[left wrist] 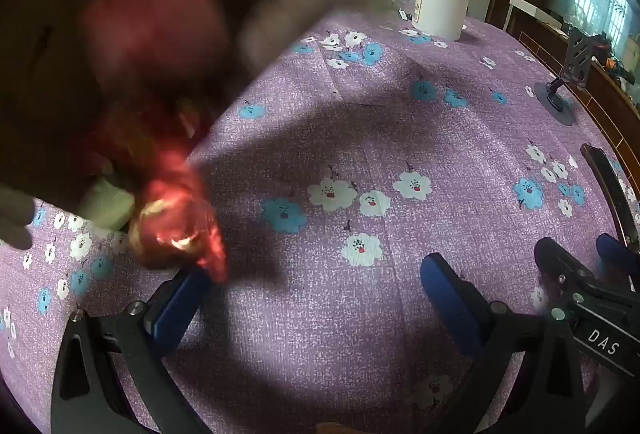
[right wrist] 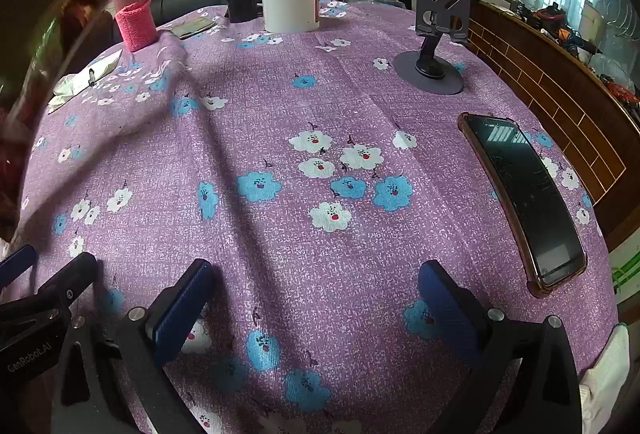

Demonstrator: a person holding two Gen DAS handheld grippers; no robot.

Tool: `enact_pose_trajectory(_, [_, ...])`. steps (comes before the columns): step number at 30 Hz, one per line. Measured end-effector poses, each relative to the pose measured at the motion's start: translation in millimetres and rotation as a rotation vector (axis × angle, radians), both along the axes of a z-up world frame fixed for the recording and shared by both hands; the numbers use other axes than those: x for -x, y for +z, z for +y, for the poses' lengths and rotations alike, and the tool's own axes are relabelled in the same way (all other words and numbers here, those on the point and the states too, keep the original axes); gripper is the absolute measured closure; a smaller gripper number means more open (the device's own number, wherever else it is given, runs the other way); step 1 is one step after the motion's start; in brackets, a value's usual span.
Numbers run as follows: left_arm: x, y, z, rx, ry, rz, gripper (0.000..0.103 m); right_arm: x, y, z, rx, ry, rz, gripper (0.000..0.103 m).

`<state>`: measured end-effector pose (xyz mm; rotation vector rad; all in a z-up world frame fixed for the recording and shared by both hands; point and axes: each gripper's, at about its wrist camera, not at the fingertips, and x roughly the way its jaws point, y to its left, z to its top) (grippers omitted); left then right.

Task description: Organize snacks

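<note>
Purple flowered cloth (right wrist: 280, 106) is covering the table under both claws. Left claw (left wrist: 316, 298) is hanging spread and empty; a blurred red-gold snack (left wrist: 176, 222) is lying just beyond its left finger, orientation and long axis unreadable. Right claw (right wrist: 316, 298) is likewise spread, nothing between its fingers; a phone (right wrist: 524, 202) is lying ahead to its right, a white jar (right wrist: 290, 0) far ahead. Judged: reach stage; next, centring the left claw around the snack.
</note>
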<state>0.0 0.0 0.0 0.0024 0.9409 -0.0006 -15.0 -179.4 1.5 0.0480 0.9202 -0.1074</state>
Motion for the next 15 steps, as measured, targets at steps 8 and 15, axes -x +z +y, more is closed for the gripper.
enact_pose_trajectory(8, [-2.9, -1.7, -0.5, -0.002, -0.001, 0.005, 0.000, 0.2, 0.3, 0.1, -0.002, 0.000, -0.002, 0.001])
enact_pose_trajectory(15, [-2.1, -1.3, 0.2, 0.000, 0.000, 0.000, 0.000, 0.3, 0.8, 0.3, -0.001, 0.000, 0.000, 0.001])
